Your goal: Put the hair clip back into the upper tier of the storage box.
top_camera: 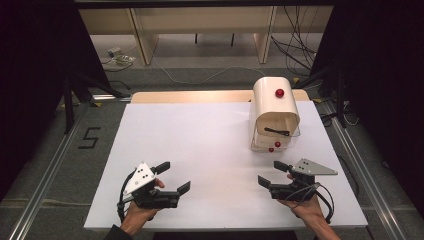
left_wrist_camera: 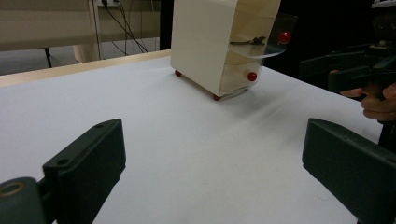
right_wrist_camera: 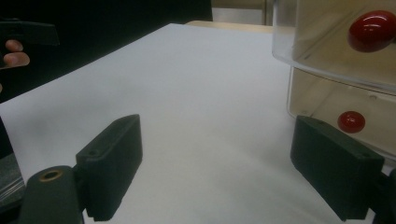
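A cream drawer cabinet (top_camera: 274,107) with red knobs stands at the back right of the white table (top_camera: 200,145). Its clear middle drawer (top_camera: 280,131) is pulled out, and a thin black object (left_wrist_camera: 250,41) lies inside it. In the left gripper view the open drawer's knob (left_wrist_camera: 285,36) sits above the shut lower drawer's knob (left_wrist_camera: 252,76). My left gripper (top_camera: 173,177) rests open near the front left, nothing between its jaws. My right gripper (top_camera: 271,173) is open in front of the cabinet, empty, with the lower knob (right_wrist_camera: 351,121) just beyond its right jaw.
The table's front edge runs just under both hands. Metal rails (top_camera: 45,185) flank the table on the floor, where a "5" mark (top_camera: 88,137) lies at the left. Cables (top_camera: 300,50) and wooden furniture legs (top_camera: 145,45) lie behind the table.
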Demonstrator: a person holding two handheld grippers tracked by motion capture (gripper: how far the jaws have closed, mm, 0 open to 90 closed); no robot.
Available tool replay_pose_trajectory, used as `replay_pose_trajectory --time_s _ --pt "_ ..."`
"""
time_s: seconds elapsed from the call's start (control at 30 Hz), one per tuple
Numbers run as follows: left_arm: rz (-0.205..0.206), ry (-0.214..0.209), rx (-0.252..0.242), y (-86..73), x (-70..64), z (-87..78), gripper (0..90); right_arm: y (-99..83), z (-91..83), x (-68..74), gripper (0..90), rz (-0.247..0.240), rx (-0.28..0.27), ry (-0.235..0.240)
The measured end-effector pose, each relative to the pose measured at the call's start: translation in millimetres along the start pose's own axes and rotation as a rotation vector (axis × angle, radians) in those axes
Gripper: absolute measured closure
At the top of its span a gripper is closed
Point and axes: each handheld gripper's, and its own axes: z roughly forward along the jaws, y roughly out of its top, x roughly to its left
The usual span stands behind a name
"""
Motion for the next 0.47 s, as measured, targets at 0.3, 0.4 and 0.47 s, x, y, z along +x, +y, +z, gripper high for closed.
replay_pose_trajectory --time_s 0.3,0.4,0.47 --pt "-0.001 0.001 -0.003 0.1 0.0 -0.2 5.7 0.6 -0.2 -0.2 17.7 0.003 -0.015 -0.009" --pt "0.000 0.002 -0.004 0.2 0.1 -0.2 5.7 0.7 -0.4 -0.4 17.7 0.002 -0.015 -0.011" --pt "-0.001 0.000 -0.006 0.3 0.1 -0.2 5.6 0.7 -0.5 -0.5 17.7 0.002 -0.016 -0.012"
